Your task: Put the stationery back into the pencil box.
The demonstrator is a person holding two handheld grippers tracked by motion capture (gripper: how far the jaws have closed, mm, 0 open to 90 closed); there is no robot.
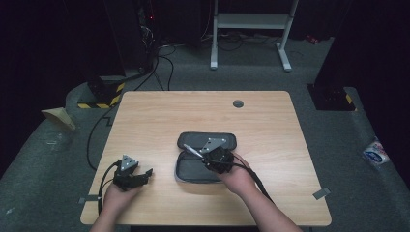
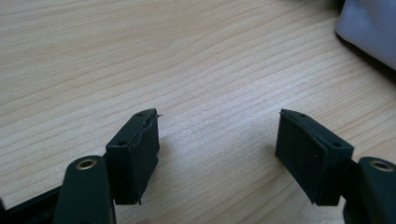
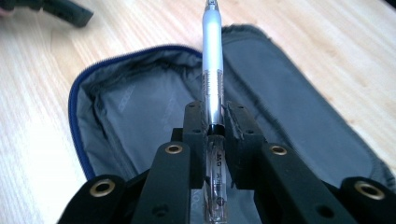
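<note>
On the wooden tabletop (image 1: 159, 116), an open dark pencil case (image 1: 205, 157) is lying near the middle, its two halves spread flat. The right gripper (image 1: 205, 155) is hovering over it, its fingers clamping a silver pen (image 1: 192, 151) that is pointing away to the far left. The right gripper view is giving what the high view cannot: the pen (image 3: 212, 70) is sitting squeezed between the two black fingers (image 3: 194, 135), its clear barrel with printed lettering running back between them and its silver end sticking out over the case's grey lining (image 3: 140, 107), which is edged by a blue zipper. The same view is catching the tip of the other gripper at its top left corner.

The left gripper (image 1: 140, 175) is resting at the near left of the tabletop, well apart from the case. In the left gripper view its fingers (image 2: 135, 154) are standing wide apart over bare wood (image 2: 187, 56), holding nothing, with a pale cloth-like edge (image 2: 373, 28) showing at the far right.
</note>
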